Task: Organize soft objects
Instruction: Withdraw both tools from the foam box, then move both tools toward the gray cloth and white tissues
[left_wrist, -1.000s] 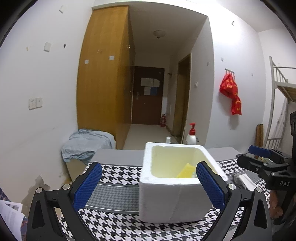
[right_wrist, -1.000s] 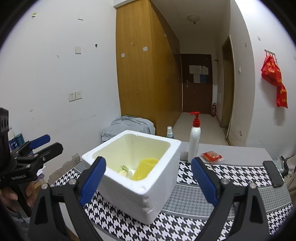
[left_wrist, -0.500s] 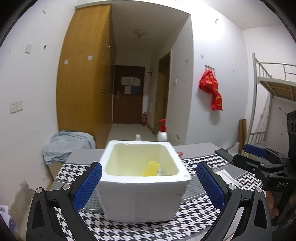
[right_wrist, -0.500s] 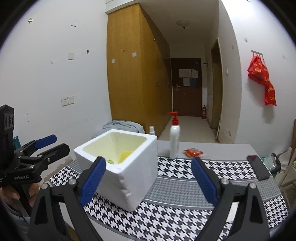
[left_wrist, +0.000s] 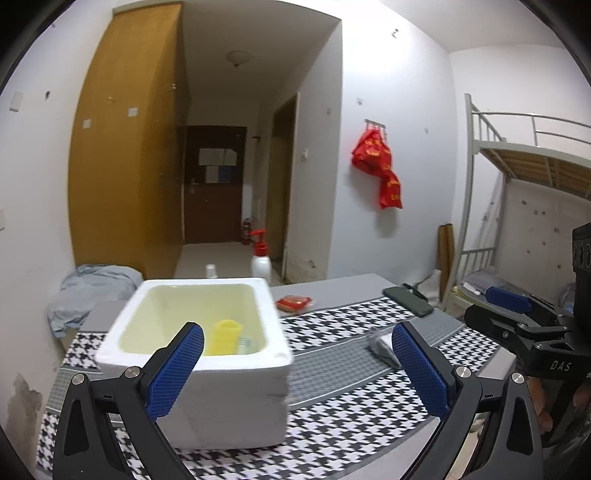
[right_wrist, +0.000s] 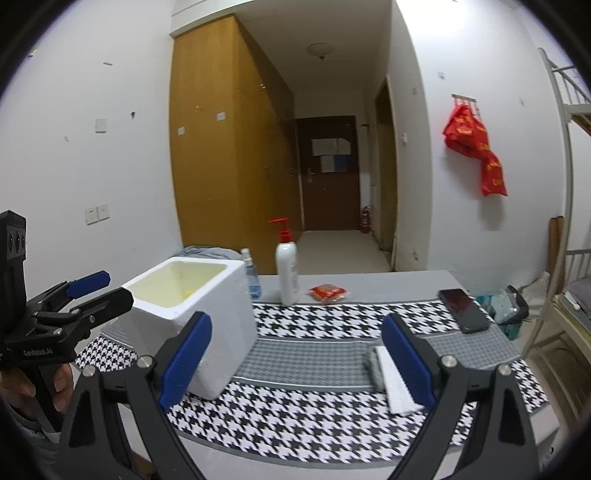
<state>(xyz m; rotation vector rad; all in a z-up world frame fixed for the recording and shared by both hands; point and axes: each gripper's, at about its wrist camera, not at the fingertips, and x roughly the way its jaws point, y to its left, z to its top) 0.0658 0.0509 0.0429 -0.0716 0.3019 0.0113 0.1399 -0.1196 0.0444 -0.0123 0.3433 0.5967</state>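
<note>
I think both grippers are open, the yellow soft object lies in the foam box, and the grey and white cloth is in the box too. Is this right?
Not quite. The grey and white cloth is not in the foam box; the right wrist view shows it lying flat on the houndstooth mat. The rest holds: left gripper and right gripper are open, and the yellow soft object is inside.

Foam box (right_wrist: 207, 314) beside bare cloth (right_wrist: 317, 354)

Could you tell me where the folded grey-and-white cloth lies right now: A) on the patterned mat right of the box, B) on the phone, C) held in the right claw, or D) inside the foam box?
A: the cloth lies flat on the mat, apart from the foam box; both claws are open and empty.
</note>
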